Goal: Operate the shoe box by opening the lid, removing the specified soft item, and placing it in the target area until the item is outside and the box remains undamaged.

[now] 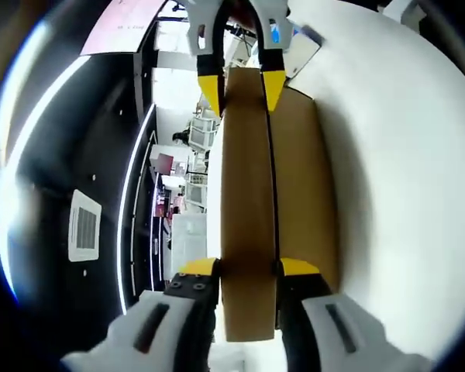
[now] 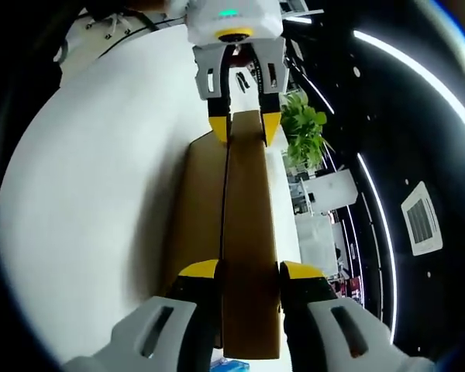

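We see the long brown cardboard shoe box lid (image 1: 248,232) held on edge above the white round counter (image 1: 403,170), with the brown cardboard box body (image 1: 304,186) just beside it on the counter. In the left gripper view our left tool (image 1: 248,271) pinches the lid's near end, and the right tool (image 1: 241,84) pinches its far end. In the right gripper view the right tool (image 2: 248,275) clamps the lid (image 2: 248,232) near us, the left tool (image 2: 244,124) clamps it far off, and a green leafy plant (image 2: 306,132) stands beyond the counter (image 2: 93,201)

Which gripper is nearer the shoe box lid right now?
Neither: the left gripper and the right gripper each clamp an opposite end of the brown lid, facing each other along it above the white table.
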`<state>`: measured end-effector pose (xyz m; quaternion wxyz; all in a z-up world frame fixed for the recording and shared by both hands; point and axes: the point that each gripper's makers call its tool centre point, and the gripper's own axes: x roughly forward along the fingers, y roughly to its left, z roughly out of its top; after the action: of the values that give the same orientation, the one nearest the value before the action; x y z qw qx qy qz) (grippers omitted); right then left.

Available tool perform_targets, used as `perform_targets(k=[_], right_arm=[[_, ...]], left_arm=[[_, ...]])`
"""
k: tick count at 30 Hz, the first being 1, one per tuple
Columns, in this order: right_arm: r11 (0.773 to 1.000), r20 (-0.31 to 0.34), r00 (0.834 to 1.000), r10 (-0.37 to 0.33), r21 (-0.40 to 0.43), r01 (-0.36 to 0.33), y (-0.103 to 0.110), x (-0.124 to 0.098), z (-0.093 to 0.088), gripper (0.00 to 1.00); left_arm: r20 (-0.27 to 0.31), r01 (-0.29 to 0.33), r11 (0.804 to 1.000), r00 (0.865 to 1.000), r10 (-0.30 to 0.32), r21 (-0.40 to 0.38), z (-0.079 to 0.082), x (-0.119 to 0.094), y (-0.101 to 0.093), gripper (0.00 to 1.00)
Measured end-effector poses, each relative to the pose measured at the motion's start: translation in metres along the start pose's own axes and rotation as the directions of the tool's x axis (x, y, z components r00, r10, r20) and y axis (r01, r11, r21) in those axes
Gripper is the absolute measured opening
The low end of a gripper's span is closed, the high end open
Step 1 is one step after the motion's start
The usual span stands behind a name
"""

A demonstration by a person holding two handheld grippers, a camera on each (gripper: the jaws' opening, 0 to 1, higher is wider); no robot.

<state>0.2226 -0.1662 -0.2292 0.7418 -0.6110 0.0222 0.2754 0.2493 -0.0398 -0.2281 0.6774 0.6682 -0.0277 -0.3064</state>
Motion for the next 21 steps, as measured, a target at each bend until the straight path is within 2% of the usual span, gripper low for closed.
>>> perform_targets(k=[4,10,18,21], right_arm=[[1.0,-0.015,1.0,-0.004,-0.026,0.003,0.0017,-0.0008,-0.0016,0.3],[1.0,-0.016,1.0,-0.007,-0.002,0.007,0.0017,-0.002,-0.0022,0.3],[0.996,-0.04,0.998,-0.039,-0.087,0.036,0.0033,-0.0001,-0.0074,0.29],[0.996,-0.043,0.998,-0.05,-0.081,0.046,0.0056,0.0007,-0.0081,0.29]], left_arm=[[0.004,-0.004,1.0,1.0,0.004,0.002,0.0007,-0.0012,-0.0005,0.29],[-0.004,-0.017,1.0,1.0,0.017,0.014,0.0016,-0.0019,-0.0009,0.29],[-0.013,-0.041,0.998,0.999,0.041,0.048,0.0026,-0.0029,-0.0021,0.29],[-0.016,-0.059,0.996,0.998,0.06,0.072,0.0035,-0.0039,-0.0034,0.29]])
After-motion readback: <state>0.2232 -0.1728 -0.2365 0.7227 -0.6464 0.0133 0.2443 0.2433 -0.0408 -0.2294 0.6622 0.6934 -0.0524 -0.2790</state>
